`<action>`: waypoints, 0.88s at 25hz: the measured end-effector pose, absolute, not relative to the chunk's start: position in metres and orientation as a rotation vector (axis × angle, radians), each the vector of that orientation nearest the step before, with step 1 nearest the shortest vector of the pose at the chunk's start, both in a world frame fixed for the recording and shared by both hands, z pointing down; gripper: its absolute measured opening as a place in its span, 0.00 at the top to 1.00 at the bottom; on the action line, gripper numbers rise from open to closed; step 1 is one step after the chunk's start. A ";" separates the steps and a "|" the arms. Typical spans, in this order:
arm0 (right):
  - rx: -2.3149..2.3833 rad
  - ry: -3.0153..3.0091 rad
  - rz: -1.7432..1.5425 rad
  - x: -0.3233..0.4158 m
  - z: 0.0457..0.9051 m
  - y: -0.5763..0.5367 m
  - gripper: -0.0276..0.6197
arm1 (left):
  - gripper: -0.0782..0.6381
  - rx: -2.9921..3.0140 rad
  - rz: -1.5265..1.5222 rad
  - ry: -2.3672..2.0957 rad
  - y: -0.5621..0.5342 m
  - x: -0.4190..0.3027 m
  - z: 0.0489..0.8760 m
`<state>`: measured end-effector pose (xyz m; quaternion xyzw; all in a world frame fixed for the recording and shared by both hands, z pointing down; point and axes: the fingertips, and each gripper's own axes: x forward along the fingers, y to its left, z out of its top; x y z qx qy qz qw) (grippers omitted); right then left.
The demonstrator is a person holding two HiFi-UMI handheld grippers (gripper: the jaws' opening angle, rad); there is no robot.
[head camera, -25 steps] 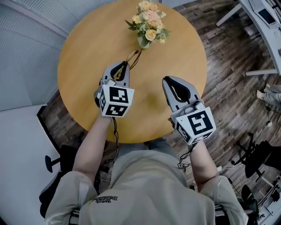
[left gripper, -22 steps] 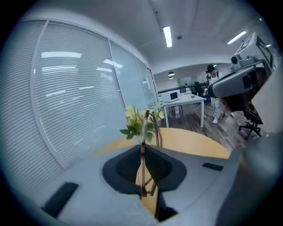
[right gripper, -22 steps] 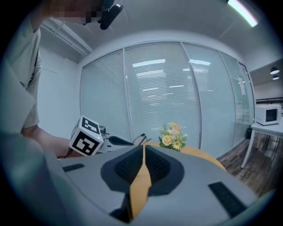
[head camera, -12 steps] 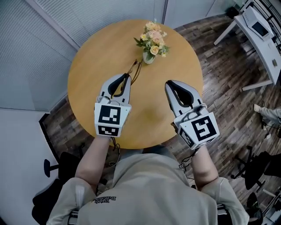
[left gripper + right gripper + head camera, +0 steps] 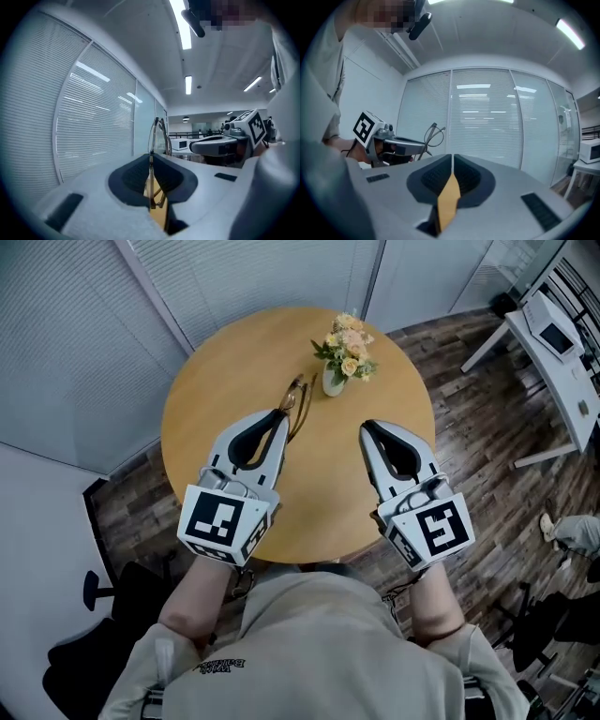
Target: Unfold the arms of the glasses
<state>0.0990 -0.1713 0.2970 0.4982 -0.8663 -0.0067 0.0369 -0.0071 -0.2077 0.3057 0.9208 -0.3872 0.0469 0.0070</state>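
The thin gold-framed glasses (image 5: pixel 298 405) hang in the air over the round wooden table (image 5: pixel 211 404), their arms folded against the frame. My left gripper (image 5: pixel 282 415) is shut on one end of them. In the left gripper view the frame (image 5: pixel 157 136) rises straight up out of the closed jaws (image 5: pixel 151 158). My right gripper (image 5: pixel 367 427) is shut with nothing in it, level with the left one and a hand's width to its right. In the right gripper view its closed jaws (image 5: pixel 453 160) point up, and the glasses (image 5: pixel 433 135) stick up from the left gripper (image 5: pixel 396 144) at the left.
A small vase of flowers (image 5: pixel 345 356) stands on the table just beyond the glasses. A white desk (image 5: pixel 553 338) is at the far right and a black office chair (image 5: pixel 89 657) at the lower left. Blinds line the wall behind.
Both grippers have come up and back toward me, tilting upward. The glasses left the table with the left gripper and moved away from the vase.
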 end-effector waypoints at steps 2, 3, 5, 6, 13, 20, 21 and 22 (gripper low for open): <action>1.517 -2.671 -0.057 0.094 0.287 -0.165 0.90 | 0.83 2.879 0.080 -1.211 -0.200 -0.014 0.297; 1.511 -2.673 -0.075 0.092 0.283 -0.162 0.90 | 0.83 2.873 0.052 -1.217 -0.197 -0.017 0.294; 1.501 -2.680 -0.094 0.089 0.278 -0.157 0.90 | 0.83 2.854 0.007 -1.231 -0.190 -0.025 0.291; 1.496 -2.689 -0.093 0.088 0.275 -0.155 0.90 | 0.83 2.841 -0.010 -1.236 -0.188 -0.029 0.290; 1.442 -2.770 -0.043 0.075 0.269 -0.149 0.90 | 0.83 2.798 -0.064 -1.258 -0.173 -0.047 0.289; 1.388 -2.815 0.004 0.064 0.268 -0.153 0.90 | 0.83 2.742 -0.109 -1.224 -0.171 -0.057 0.293; 1.376 -2.830 0.011 0.062 0.267 -0.153 0.90 | 0.83 2.745 -0.102 -1.228 -0.171 -0.059 0.294; 1.359 -2.851 0.019 0.059 0.265 -0.152 0.90 | 0.83 2.749 -0.092 -1.233 -0.171 -0.060 0.295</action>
